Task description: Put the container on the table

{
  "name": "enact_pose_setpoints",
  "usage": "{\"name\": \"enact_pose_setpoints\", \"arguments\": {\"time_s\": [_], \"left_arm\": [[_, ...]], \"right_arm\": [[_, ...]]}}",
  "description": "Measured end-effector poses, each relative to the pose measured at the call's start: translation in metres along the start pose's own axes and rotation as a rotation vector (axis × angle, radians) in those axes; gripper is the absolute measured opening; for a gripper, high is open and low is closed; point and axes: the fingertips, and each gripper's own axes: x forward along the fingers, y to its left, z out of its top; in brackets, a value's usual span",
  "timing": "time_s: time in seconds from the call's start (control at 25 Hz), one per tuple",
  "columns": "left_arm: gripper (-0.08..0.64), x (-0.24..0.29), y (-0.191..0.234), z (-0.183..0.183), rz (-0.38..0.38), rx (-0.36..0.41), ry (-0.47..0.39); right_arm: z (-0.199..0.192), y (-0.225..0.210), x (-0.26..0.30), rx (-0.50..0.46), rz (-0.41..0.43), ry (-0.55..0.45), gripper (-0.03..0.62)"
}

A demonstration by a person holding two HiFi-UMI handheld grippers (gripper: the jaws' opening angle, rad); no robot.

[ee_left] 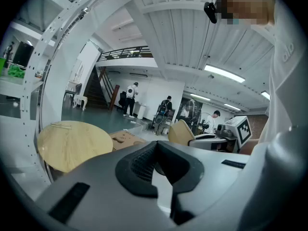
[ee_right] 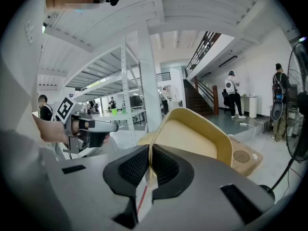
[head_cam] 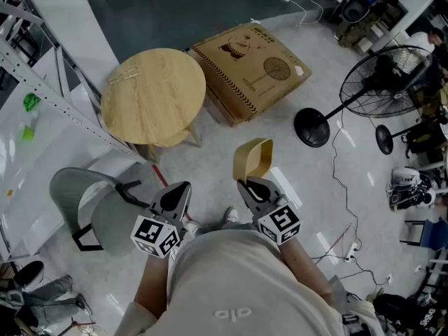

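Note:
A tan plastic container (head_cam: 253,158) hangs over the floor, held upright by its rim in my right gripper (head_cam: 252,185). In the right gripper view the jaws are shut on the thin wall of the container (ee_right: 202,138), with the gripper (ee_right: 150,150) at its near edge. The round wooden table (head_cam: 152,96) stands ahead and to the left, with a small clip on its top. My left gripper (head_cam: 180,191) hovers beside the right one, shut and holding nothing. Past the left gripper (ee_left: 156,148) in its own view I see the table (ee_left: 72,143) and the container (ee_left: 180,133).
A flat cardboard box (head_cam: 248,68) lies on the floor right of the table. A standing fan (head_cam: 381,82) and cables are at the right. A grey chair (head_cam: 105,212) sits at my left, next to a white rack (head_cam: 42,96). People stand far off.

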Motion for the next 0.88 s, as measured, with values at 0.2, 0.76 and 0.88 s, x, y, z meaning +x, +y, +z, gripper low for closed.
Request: {"name": "enact_pose_setpoints", "arguments": {"time_s": [0.2, 0.76, 0.88], "left_arm": [[0.015, 0.022, -0.022, 0.002, 0.007, -0.011, 0.003], [0.015, 0.079, -0.055, 0.004, 0.069, 0.015, 0.035], [0.015, 0.085, -0.049, 0.008, 0.083, 0.001, 0.029]], "right_arm": [[-0.002, -0.021, -0.017, -0.013, 0.009, -0.001, 0.041], [-0.006, -0.087, -0.039, 0.001, 0.075, -0.03, 0.041], [-0.004, -0.093, -0.03, 0.013, 0.081, -0.035, 0.041]]}}
